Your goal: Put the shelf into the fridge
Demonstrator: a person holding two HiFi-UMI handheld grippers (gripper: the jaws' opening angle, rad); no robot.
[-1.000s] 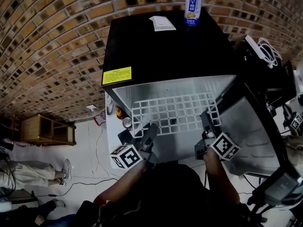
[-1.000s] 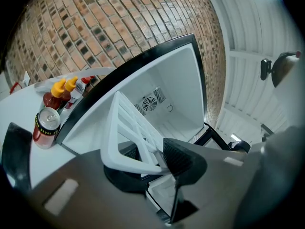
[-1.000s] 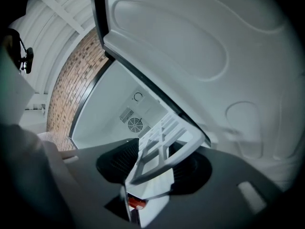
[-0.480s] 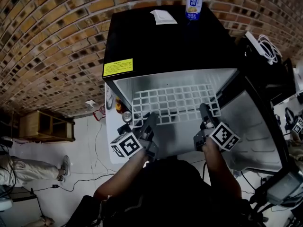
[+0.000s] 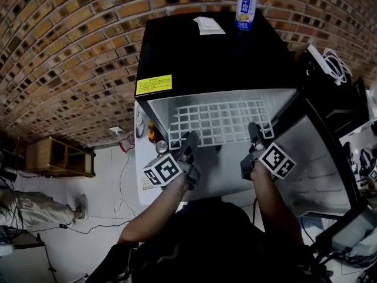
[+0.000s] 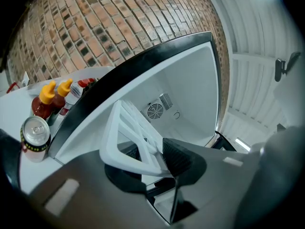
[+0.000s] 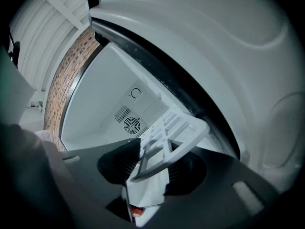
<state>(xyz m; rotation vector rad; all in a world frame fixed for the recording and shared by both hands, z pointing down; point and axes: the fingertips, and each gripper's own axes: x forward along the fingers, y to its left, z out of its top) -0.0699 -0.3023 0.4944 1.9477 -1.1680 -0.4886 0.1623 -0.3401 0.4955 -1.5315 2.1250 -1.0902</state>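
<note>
Keep the shelf (image 5: 221, 118), partway inside the fridge (image 5: 212, 52), level as you push toward 12 o'clock, left claw (image 5: 189, 140) clamped on its near edge, right claw (image 5: 255, 133) likewise though its jaws just eased wider.

The head view looks from above the person steeply down onto the fridge (image 5: 212, 52). It takes in the black top, the open white cavity and the shelf (image 5: 218, 119) at its mouth, with brick wall (image 5: 70, 46) and floor (image 5: 109, 181) around. The left gripper view sits close behind its own jaws at the cavity's left front, facing level inward to the fan grille (image 6: 155, 111) on the back wall. The right gripper view faces in from the right front, beside the door (image 7: 228, 46). Both gripper views are rolled to one side and share that grille and the shelf; all three share the cavity.
</note>
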